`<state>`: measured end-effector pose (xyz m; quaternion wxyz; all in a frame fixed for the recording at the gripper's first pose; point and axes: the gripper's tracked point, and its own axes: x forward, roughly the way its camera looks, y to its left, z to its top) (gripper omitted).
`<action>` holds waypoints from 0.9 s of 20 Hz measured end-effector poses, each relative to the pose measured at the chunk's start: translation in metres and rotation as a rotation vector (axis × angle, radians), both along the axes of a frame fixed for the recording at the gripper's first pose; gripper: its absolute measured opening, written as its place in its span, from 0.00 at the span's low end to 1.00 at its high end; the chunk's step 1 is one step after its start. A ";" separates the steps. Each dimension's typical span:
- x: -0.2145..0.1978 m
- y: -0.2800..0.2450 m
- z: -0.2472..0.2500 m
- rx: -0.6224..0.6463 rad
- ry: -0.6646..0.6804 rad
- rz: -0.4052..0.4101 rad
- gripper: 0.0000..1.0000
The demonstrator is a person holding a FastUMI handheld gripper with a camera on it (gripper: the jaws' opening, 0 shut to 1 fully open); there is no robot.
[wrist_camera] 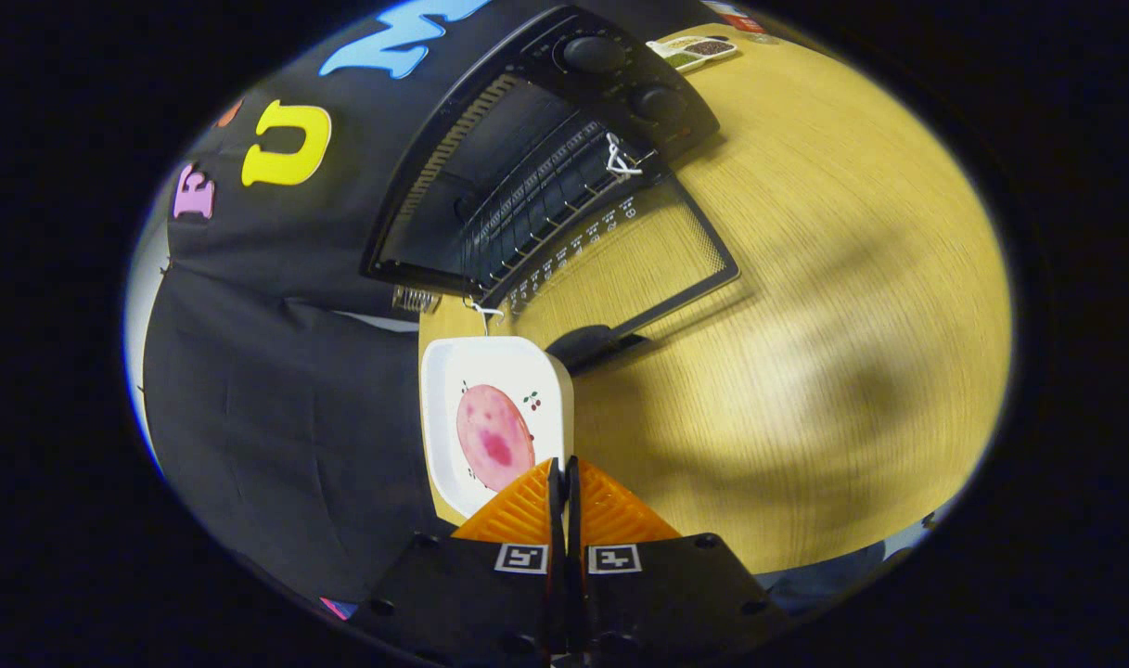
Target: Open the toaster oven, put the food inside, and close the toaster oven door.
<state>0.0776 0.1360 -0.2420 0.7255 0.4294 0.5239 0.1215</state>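
Note:
My gripper has its two orange fingers pressed together on the near rim of a white plate. A round pink slice of food lies on the plate just ahead of the fingertips. Beyond the plate stands the black toaster oven, open, its wire rack showing inside. Its glass door lies folded down flat over the wooden table. The door's dark handle is close to the plate's far corner.
Two knobs sit on the oven's control panel. A small tray with compartments of seeds lies on the table behind the oven. Black cloth hangs along the table's edge beside the plate.

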 end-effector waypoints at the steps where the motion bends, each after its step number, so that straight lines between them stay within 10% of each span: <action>1: 0.007 0.002 0.003 0.009 -0.006 -0.040 0.02; 18: 0.100 0.019 0.001 0.149 0.053 -0.562 0.02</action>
